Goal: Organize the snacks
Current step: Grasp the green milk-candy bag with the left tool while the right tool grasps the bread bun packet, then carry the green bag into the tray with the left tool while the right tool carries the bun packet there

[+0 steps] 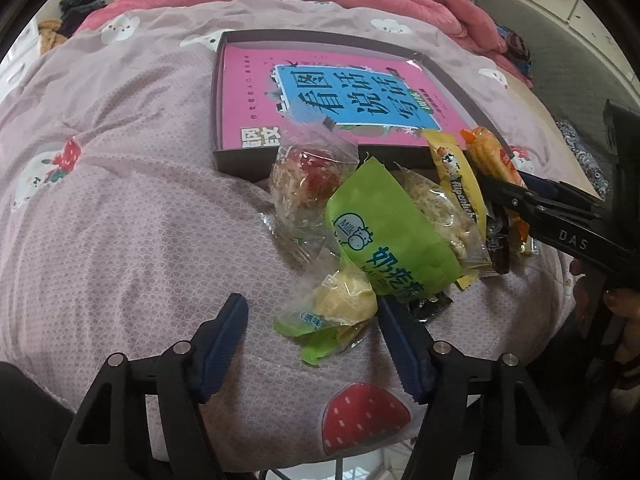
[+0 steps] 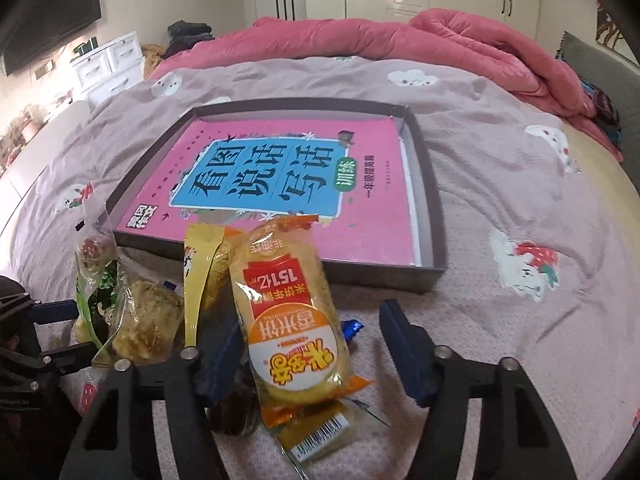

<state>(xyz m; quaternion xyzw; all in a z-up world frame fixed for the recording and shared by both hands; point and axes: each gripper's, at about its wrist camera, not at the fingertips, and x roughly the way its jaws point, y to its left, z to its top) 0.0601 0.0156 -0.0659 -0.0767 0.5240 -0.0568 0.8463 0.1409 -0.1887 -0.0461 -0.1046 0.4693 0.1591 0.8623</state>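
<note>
A heap of snack packs lies on the mauve bedspread in front of a shallow dark box (image 1: 240,159) (image 2: 360,276) that holds a pink book (image 1: 248,92) (image 2: 368,216). My left gripper (image 1: 312,340) stands open astride a small clear pack of yellow cake (image 1: 344,308); its right pad is at the pack's edge, while the left pad is well clear. Above it lie a green milk pack (image 1: 384,232) and a clear pack with red contents (image 1: 308,176). My right gripper (image 2: 312,348) is open around an orange rice-cracker pack (image 2: 296,320) (image 1: 488,152), with a gap on the right side.
A yellow candy pack (image 1: 456,184) (image 2: 200,264) and a clear bread pack (image 2: 148,328) lie in the heap. A rumpled pink quilt (image 2: 440,40) covers the far end of the bed. White drawers (image 2: 108,60) stand at the left. A person's hand (image 1: 616,304) holds the right gripper.
</note>
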